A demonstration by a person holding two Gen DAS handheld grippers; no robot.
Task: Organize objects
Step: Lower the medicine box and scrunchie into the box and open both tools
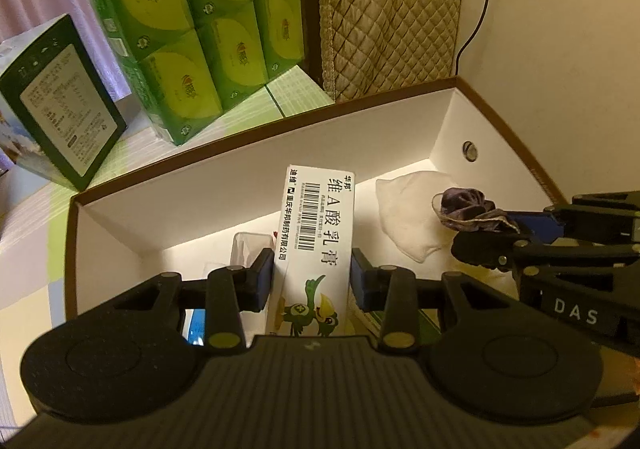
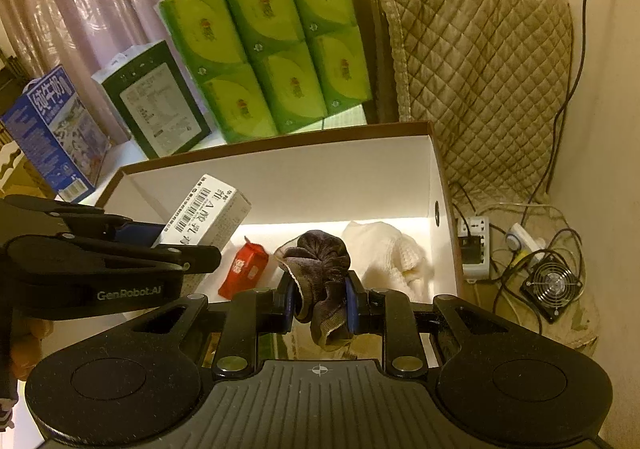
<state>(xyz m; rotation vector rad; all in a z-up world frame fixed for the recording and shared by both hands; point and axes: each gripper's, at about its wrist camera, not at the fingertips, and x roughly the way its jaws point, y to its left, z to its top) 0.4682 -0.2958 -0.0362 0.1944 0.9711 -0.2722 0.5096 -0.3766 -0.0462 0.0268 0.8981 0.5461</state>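
Left gripper (image 1: 312, 277) fills the bottom of its own view, blue pads pinching a long white carton (image 1: 316, 233) with a barcode and a green cartoon bird, held over the open box (image 1: 256, 165). Carton points toward the far wall of the box. Off to the right, the right gripper (image 1: 500, 229) comes in sideways, closed on a dark scrunchie (image 1: 466, 209), just above a white cloth (image 1: 416, 213) lying on the box floor. Behind the box stand green tissue packs (image 1: 192, 21) and a dark carton with a label (image 1: 64, 97).

Over to the right wrist view: right gripper (image 2: 320, 301) squeezes the scrunchie (image 2: 320, 273) between its pads, inside the box (image 2: 288, 177). White cloth (image 2: 384, 253) sits just right of it, a red packet (image 2: 244, 269) just left, both on the floor. Left gripper (image 2: 160, 237) reaches in from the left, clamping the white carton (image 2: 208, 209) tilted above the box's left end.
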